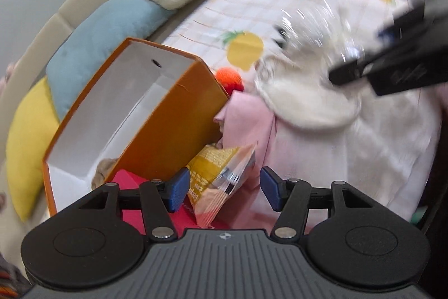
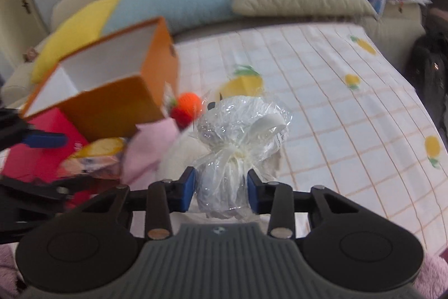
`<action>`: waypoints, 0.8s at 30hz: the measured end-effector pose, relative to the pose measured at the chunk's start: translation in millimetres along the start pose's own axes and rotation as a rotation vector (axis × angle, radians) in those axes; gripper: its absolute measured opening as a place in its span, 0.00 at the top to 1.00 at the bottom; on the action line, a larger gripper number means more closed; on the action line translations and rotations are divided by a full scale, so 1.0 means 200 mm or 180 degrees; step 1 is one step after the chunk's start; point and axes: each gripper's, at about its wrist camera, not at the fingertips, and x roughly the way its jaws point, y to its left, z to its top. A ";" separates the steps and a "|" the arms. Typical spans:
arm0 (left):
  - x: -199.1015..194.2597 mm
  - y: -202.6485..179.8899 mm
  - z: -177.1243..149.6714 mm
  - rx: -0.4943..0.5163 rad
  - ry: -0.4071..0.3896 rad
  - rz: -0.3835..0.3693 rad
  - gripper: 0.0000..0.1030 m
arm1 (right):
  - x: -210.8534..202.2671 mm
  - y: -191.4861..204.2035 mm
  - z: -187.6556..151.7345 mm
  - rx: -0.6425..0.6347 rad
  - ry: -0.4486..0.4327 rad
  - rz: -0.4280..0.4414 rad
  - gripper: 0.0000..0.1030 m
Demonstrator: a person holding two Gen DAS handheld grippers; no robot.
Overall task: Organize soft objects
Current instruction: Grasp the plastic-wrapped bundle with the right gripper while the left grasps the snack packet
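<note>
Gripping the wrapped toy near its base, the right gripper is pinching crinkly film over the bed. It is probably light, squashy and slippery, best held below the tied neck. Its long axis is running away from the camera, head pointing forward. The left gripper is hanging apart, empty, beside the box.

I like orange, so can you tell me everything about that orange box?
The orange box looks like cardboard, orange outside and plain white inside, with a small dark hole in one inner wall. It has no lid on and sits tipped, its open side facing up and toward the cameras. It rests on the bed in a pile, leaning over a red box, a snack packet and pink cloth. Neither gripper touches it.
</note>
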 end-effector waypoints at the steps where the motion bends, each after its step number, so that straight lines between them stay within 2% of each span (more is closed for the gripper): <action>1: 0.02 -0.02 0.00 0.0111 0.0037 0.0018 0.34 | -0.01 0.01 0.00 -0.0013 -0.0003 0.0093 0.63; 3: 0.07 -0.05 0.00 0.0334 0.0112 0.0102 0.34 | 0.01 0.04 -0.02 -0.0033 0.0070 0.0190 0.62; 6: 0.13 -0.09 0.01 0.0609 0.0217 0.0309 0.34 | 0.06 0.06 -0.06 -0.0081 0.0171 0.0196 0.62; 10: 0.20 -0.13 0.01 0.0824 0.0311 0.0360 0.34 | 0.08 0.05 -0.08 -0.0069 0.0215 0.0205 0.62; 13: 0.26 -0.17 0.00 0.0989 0.0374 0.0477 0.39 | 0.09 0.04 -0.08 -0.0062 0.0246 0.0207 0.62; 14: 0.26 -0.18 0.00 0.1022 0.0367 0.0523 0.44 | 0.10 0.04 -0.08 -0.0070 0.0252 0.0204 0.62; 15: 0.26 -0.18 -0.01 0.1022 0.0358 0.0513 0.51 | 0.10 0.05 -0.08 -0.0076 0.0255 0.0199 0.62; 17: 0.25 -0.17 -0.01 0.0929 0.0327 0.0500 0.58 | 0.10 0.05 -0.09 -0.0082 0.0256 0.0196 0.62; 18: 0.25 -0.17 -0.02 0.0879 0.0318 0.0500 0.67 | 0.10 0.04 -0.09 -0.0083 0.0256 0.0194 0.62; 24: 0.15 -0.12 -0.04 0.0519 0.0113 0.0516 0.77 | 0.09 0.06 -0.09 -0.0115 0.0220 0.0187 0.62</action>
